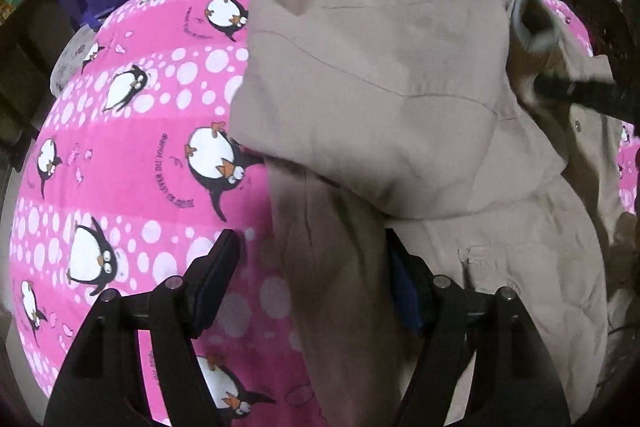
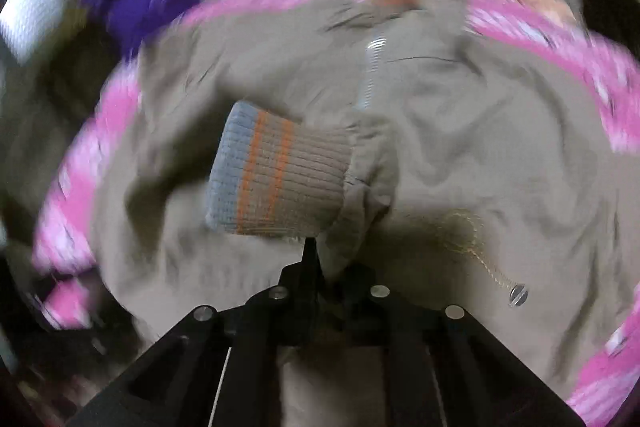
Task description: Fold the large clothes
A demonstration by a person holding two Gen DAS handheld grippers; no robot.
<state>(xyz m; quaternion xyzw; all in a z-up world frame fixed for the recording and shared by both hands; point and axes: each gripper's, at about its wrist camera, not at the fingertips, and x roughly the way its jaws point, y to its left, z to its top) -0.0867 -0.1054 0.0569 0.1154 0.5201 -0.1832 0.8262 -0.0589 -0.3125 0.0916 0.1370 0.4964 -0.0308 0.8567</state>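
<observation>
Two tongs on one beige jacket (image 1: 384, 75), spread on the pink penguin quilt (image 1: 132, 131). My right gripper (image 2: 310, 247) is clamped on the sleeve beside its ribbed cuff (image 2: 276, 171). My left gripper (image 1: 312, 267) gapes wide, straddling a hanging fold, gripping nothing.

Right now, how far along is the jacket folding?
Done: one side of the jacket is folded over its body on the pink sheet. In hand: the right gripper is shut on a sleeve near its cuff. The left gripper is open around a fold. Left: laying that sleeve and folding the length.
</observation>
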